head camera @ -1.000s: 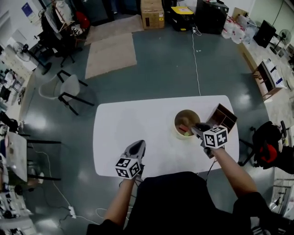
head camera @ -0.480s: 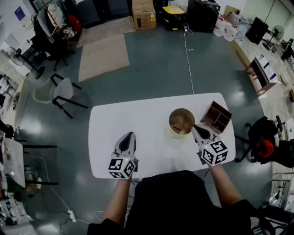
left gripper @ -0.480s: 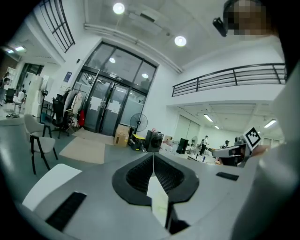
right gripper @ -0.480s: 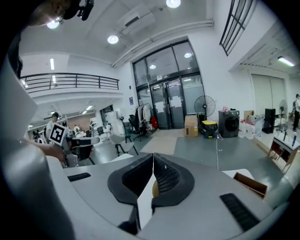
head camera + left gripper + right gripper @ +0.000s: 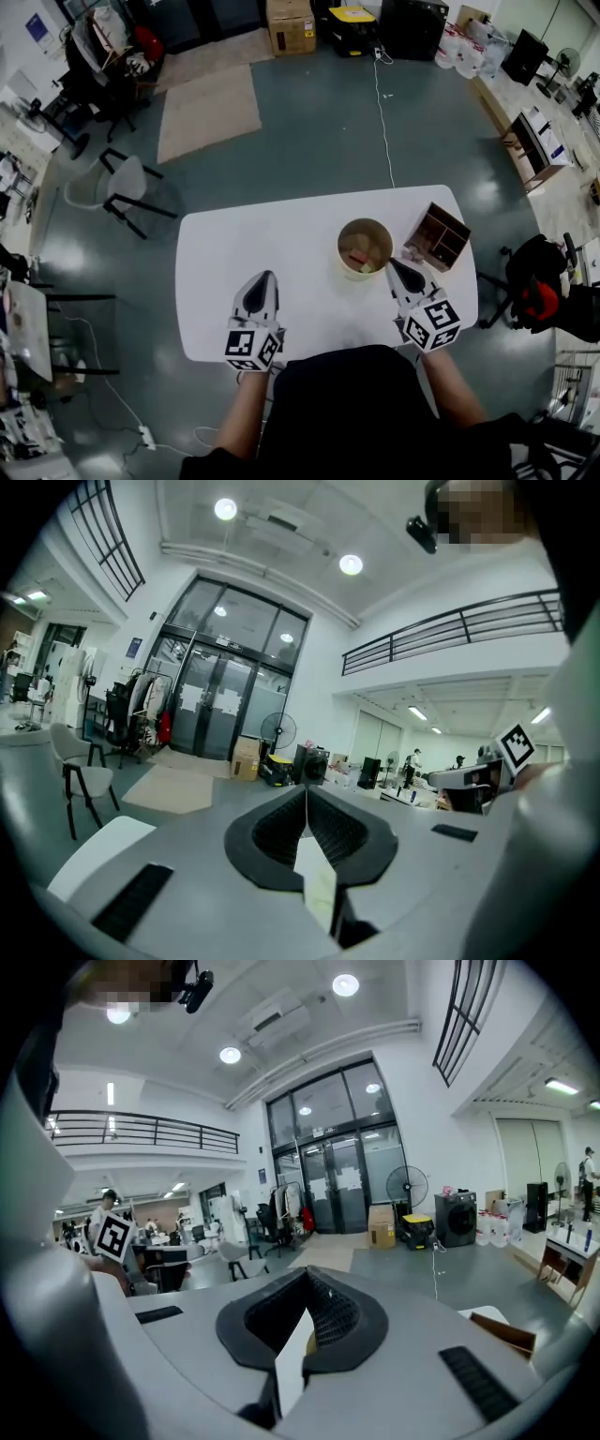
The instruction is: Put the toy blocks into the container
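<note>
A round tan container (image 5: 341, 254) stands on the white table (image 5: 272, 239), right of centre. Toy blocks (image 5: 359, 258), one red and one green among them, lie inside it. My right gripper (image 5: 397, 271) hangs just right of the container, near side, apart from it. Its jaws have just closed and now stand shut with nothing between them, as the right gripper view (image 5: 306, 1280) shows. My left gripper (image 5: 262, 282) is held over the table's near left part, also shut and empty, its jaws meeting in the left gripper view (image 5: 306, 795).
An open wooden box with compartments (image 5: 437, 237) sits at the table's right end, next to the container. Chairs (image 5: 122, 183) stand on the floor at the left, and a black chair with a red bag (image 5: 539, 295) at the right.
My right gripper has drawn back from over the container toward the near edge and its jaws have shut. Both grippers have risen a little.
</note>
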`<state>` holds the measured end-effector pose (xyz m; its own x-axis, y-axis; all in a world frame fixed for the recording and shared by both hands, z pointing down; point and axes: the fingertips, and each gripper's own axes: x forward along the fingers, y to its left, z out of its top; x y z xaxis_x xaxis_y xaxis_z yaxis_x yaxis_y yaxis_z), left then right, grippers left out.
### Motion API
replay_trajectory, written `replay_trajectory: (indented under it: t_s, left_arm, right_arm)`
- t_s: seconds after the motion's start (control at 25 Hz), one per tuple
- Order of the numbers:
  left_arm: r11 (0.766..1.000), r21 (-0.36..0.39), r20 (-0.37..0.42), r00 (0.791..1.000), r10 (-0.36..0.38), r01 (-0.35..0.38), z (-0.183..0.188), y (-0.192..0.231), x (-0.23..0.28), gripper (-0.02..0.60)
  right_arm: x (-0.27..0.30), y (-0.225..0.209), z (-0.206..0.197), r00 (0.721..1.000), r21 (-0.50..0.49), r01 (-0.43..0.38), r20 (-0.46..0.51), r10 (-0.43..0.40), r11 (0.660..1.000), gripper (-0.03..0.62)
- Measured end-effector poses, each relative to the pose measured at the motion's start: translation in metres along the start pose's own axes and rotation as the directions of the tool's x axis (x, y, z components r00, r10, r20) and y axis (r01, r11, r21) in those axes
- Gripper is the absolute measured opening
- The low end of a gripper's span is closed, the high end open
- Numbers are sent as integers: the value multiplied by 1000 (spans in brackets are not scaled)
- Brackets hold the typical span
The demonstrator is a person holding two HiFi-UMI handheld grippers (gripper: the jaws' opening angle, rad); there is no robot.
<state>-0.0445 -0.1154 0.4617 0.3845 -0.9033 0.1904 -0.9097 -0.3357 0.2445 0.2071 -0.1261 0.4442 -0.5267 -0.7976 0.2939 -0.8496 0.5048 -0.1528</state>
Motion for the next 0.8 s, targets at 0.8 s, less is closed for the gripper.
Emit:
replay_trajectory:
  t_s: [0.8]
  left_arm:
    - [999, 25, -87, 996, 24, -22, -27, -60, 40, 6]
  right_arm:
    - [-19, -71, -15, 1000, 43, -20, 14, 19, 999, -2]
